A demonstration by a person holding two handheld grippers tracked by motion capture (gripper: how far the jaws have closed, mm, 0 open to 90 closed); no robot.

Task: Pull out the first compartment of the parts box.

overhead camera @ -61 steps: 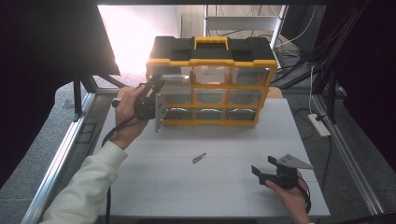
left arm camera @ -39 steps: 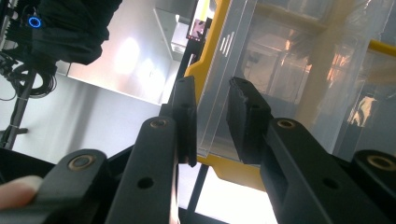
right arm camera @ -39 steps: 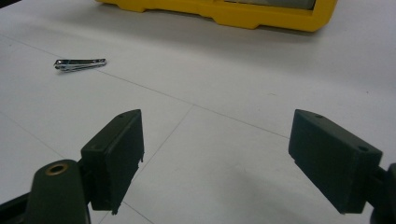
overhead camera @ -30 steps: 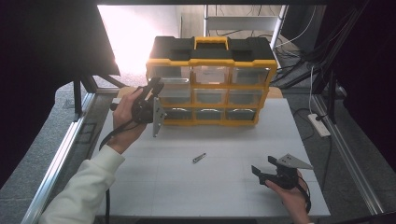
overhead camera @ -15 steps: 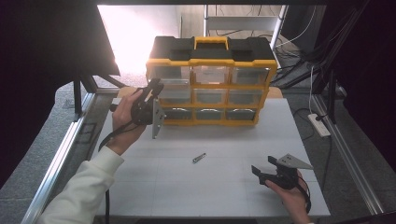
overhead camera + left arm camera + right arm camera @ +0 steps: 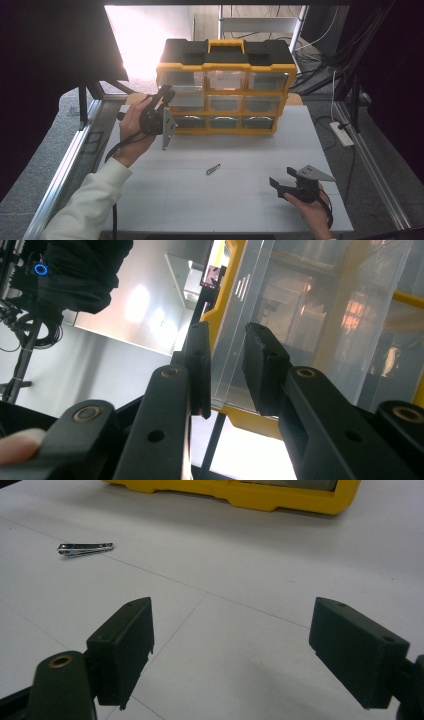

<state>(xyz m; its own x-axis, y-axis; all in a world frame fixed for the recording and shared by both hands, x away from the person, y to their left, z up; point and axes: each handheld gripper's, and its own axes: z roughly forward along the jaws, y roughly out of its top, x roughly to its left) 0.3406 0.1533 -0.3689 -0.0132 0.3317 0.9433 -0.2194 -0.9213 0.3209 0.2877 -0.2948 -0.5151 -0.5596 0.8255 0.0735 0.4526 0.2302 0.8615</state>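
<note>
Left hand-held gripper (image 6: 225, 371) is pinching the front lip of the clear plastic drawer (image 6: 186, 96) at the middle-left of the yellow-and-black nine-drawer organiser box (image 6: 224, 85), standing at the back of the white worktop (image 6: 165, 200). Judgement: pulling straight out, level, is keeping the drawer from jamming. Right hand-held gripper (image 6: 250, 650) is resting spread and empty near the worktop's front. Count: one organiser, nine drawers, one small metal nail clipper (image 6: 213, 169), two grippers.

You work at a white desk (image 6: 240, 200) with metal side rails (image 6: 60, 175); grey floor (image 6: 35, 150), black curtains (image 6: 45, 60), strong glare (image 6: 135, 35) behind, power strip (image 6: 342, 134) right.
</note>
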